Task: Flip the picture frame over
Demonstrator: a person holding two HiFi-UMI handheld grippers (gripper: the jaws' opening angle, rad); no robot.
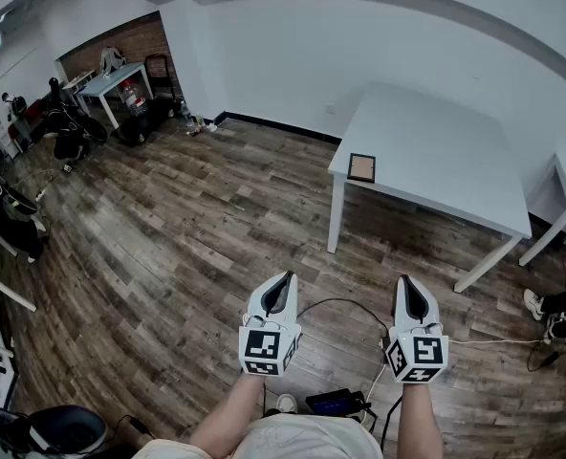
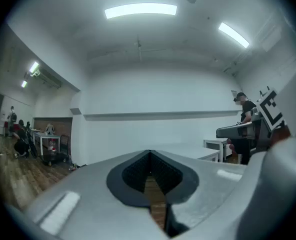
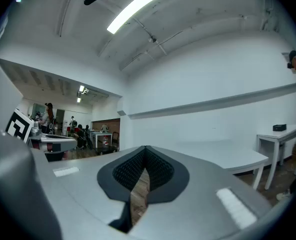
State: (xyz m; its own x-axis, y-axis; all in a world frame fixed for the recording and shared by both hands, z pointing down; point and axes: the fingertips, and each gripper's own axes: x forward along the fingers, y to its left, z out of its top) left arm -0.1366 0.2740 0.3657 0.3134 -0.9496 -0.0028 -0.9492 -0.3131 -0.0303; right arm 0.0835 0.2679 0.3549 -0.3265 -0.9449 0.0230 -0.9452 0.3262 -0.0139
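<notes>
Plainly nothing gripped: my left gripper (image 1: 284, 278) and right gripper (image 1: 404, 282) both pinched shut, empty, level. Picture frame (image 1: 361, 167) lies flat at 12 o'clock on white table (image 1: 446, 142) corner, well apart. Step closer, open jaws, approach frame edge low.

Place: a big, plain work room, like a lab.
Floor: wood boards (image 1: 168, 237) with cables (image 1: 345, 300) on them.
Walls: white wall (image 1: 293, 55); brick wall (image 1: 130, 38) far off.
Tables: white table (image 1: 436, 142), more by the walls.
Lights: long ceiling light (image 2: 140, 10).
Far end: people (image 2: 18, 134) and gear.
</notes>
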